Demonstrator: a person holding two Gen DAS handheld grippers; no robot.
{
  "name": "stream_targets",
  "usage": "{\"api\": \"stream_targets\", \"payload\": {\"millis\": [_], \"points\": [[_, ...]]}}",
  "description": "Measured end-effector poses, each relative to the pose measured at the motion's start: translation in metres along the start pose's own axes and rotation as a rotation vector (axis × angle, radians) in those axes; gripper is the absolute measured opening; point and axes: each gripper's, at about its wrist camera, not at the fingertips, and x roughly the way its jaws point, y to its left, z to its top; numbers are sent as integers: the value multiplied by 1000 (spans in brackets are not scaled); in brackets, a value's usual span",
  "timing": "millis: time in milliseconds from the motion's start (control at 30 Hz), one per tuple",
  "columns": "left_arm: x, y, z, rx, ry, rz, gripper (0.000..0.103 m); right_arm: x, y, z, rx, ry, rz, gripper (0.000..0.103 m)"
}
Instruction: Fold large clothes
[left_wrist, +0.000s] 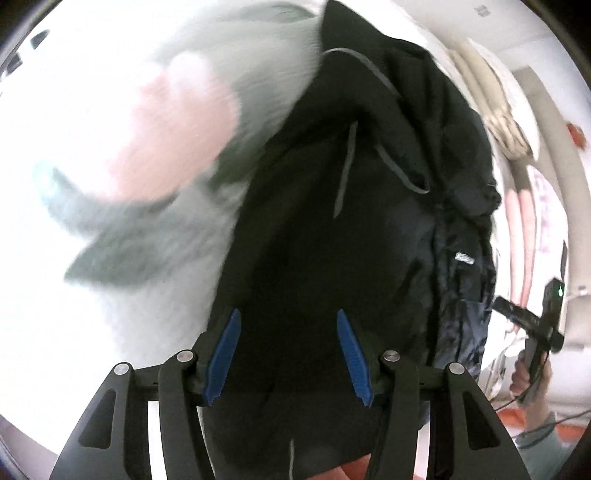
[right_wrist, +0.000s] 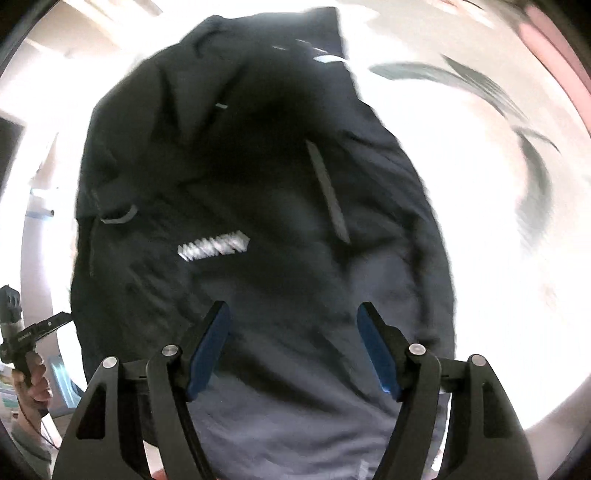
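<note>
A large black jacket with grey zip strips lies bunched on a white patterned sheet. It also fills the right wrist view, where a white logo shows on it. My left gripper is open, its blue pads over the jacket's near part. My right gripper is open too, its jaws spread above the jacket's grey lining. Neither holds cloth. The right gripper also shows at the right edge of the left wrist view, and the left gripper at the left edge of the right wrist view.
The sheet has blurred pink and grey-green patterns, also seen in the right wrist view. White walls and shelving stand beyond the jacket. An orange strip lies low at the right.
</note>
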Motion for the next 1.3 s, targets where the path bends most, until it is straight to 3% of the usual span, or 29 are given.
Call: {"api": "stream_targets", "payload": {"millis": [233,333,433,633,867,967,1067,1133,1300], "points": [[-6,13,-56,-126,-58,55,56,-13,-63,-56,49,-1,-44,74],[-14,25,-74,-183,-96,39,57,-18,-85,-78,50,-1,-44,74],[-18,34,-95,-259,-129,-6,63,-12,-106,-99,63,21,16,74],[-18,49,-131,-347,-152,-49,64,5,-117,-126,29,64,126,74],[-6,58,-128,-317,-180,-40,64,13,-122,-142,18,42,167,73],[7,61,-125,-293,-160,-102,63,4,-133,-142,6,37,190,60],[15,49,-129,-237,-144,-148,56,4,-136,-146,32,54,273,57],[10,36,-132,-174,-143,-146,43,2,-129,-152,6,68,294,56],[-3,28,-128,-130,-151,-148,42,9,-124,-163,-52,137,305,56]]}}
